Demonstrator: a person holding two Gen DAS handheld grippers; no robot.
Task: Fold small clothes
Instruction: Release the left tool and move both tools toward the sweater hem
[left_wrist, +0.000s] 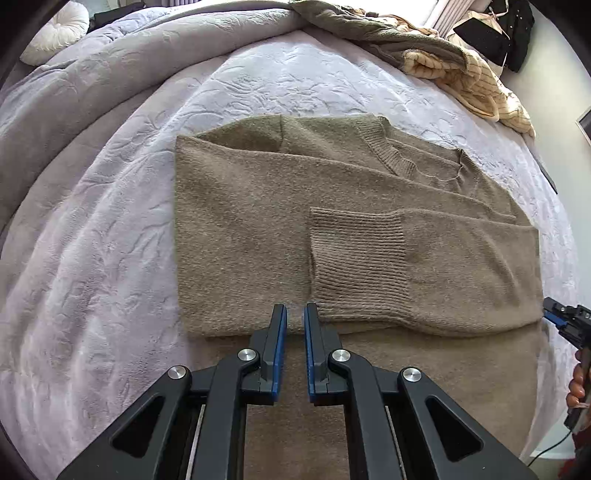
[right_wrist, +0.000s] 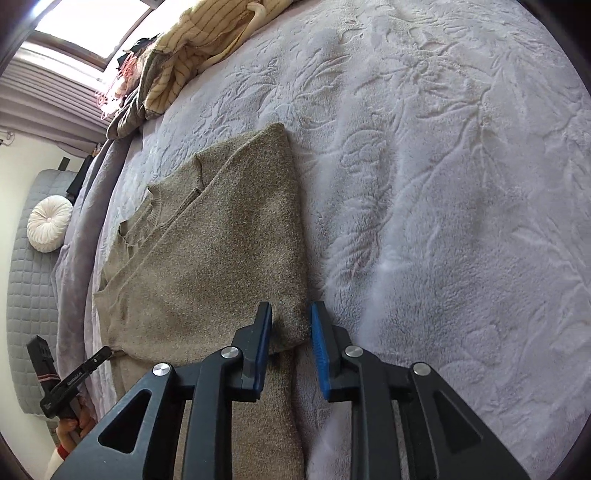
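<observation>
Sweater (left_wrist: 258, 236), olive-brown knit, lies partly folded in the middle of the pale lilac bedspread (left_wrist: 110, 229): both sleeves are laid across the chest, a ribbed cuff (left_wrist: 358, 254) sits on top near the hem, and the ribbed neckline (left_wrist: 391, 147) points toward the far side of the bed. Its lower part runs under both tools and is cut off at the bottom of each view, so how far it reaches I cannot tell. Beyond the sweater's collar end a heap of other clothes (left_wrist: 450, 70), cream striped and grey-green, spills past the frame edge; a dark item by the window behind it is too small to make out. A round white cushion (right_wrist: 50, 223) sits beyond the bed, past the sweater's neckline side. White lettering on the other tool seen at the edge of the right-wrist view is too small to read, and only a bit of the person's hand shows there. The left gripper (left_wrist: 294, 314) hovers over the sweater's folded hem edge, its blue-lined fingers drawn nearly together with nothing caught in the thin slit. The right gripper (right_wrist: 291, 314) straddles the sweater's folded side edge, fingers parted a modest way; the pads do not look pressed on the knit.
</observation>
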